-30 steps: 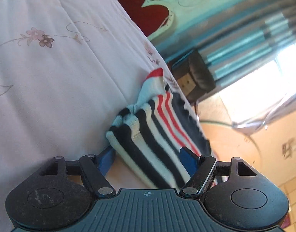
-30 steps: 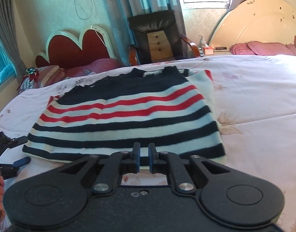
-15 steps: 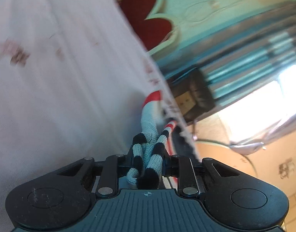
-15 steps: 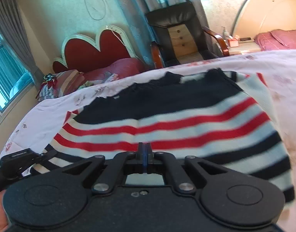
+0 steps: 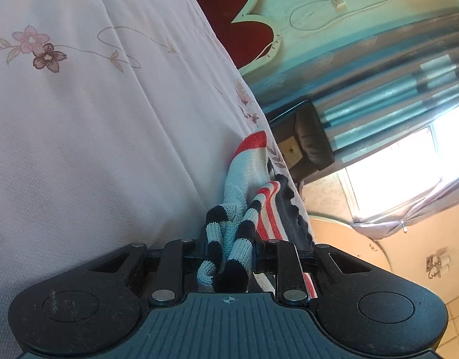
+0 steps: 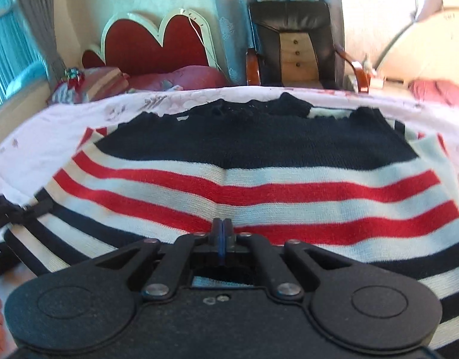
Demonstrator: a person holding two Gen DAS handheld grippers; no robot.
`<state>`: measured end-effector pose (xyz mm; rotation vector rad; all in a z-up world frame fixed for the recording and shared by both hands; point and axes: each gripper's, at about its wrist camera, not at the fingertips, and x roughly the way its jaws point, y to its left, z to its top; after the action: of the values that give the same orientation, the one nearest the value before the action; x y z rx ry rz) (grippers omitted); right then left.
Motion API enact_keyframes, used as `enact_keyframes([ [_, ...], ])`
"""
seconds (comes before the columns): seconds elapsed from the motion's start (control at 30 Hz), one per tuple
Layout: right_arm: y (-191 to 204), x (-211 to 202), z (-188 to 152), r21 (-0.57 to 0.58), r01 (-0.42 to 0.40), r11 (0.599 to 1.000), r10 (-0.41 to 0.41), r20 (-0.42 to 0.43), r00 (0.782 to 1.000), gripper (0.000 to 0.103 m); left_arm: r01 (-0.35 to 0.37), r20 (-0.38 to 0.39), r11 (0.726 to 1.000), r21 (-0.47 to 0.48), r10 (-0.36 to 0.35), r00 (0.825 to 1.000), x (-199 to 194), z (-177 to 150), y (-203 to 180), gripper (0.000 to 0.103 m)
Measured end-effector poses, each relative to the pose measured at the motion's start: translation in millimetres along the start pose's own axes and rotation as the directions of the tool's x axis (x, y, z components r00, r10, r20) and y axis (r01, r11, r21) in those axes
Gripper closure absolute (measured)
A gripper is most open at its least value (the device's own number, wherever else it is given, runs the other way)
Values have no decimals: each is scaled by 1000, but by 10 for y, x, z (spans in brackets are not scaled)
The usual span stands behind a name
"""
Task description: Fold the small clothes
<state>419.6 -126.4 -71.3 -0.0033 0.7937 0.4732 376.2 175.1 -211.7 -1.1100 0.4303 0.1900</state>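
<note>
A small knitted sweater with navy, white and red stripes lies on the bed. My right gripper is shut on its near hem, and the cloth folds up around the closed jaws. My left gripper is shut on a bunched navy-and-white striped corner of the same sweater. The left gripper also shows at the left edge of the right wrist view, at the sweater's left corner.
The sweater rests on a white floral bedsheet. A red heart-shaped headboard, a black leather chair and teal curtains stand beyond the bed. Pink pillows lie at the far right.
Both grippers have closed on the sweater's hem: the left was open around the corner a second ago. The right has moved forward over the sweater, carrying the hem with it.
</note>
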Motion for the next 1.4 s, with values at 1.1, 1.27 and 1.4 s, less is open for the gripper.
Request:
enact_keyframes([
  [1.1, -2035, -810, -306, 716, -208, 667, 114, 178, 977, 61, 261, -443, 699, 666, 89, 892, 719, -1787, -2475, 57],
  [1.27, -2136, -971, -283, 695, -285, 660, 204, 199, 958, 47, 279, -352, 706, 651, -45, 935, 73, -1232, -2505, 39],
  [1.4, -1981, -805, -100, 670, -306, 676, 292, 138, 946, 46, 42, -214, 761, 648, 128, 968, 261, -551, -2080, 39],
])
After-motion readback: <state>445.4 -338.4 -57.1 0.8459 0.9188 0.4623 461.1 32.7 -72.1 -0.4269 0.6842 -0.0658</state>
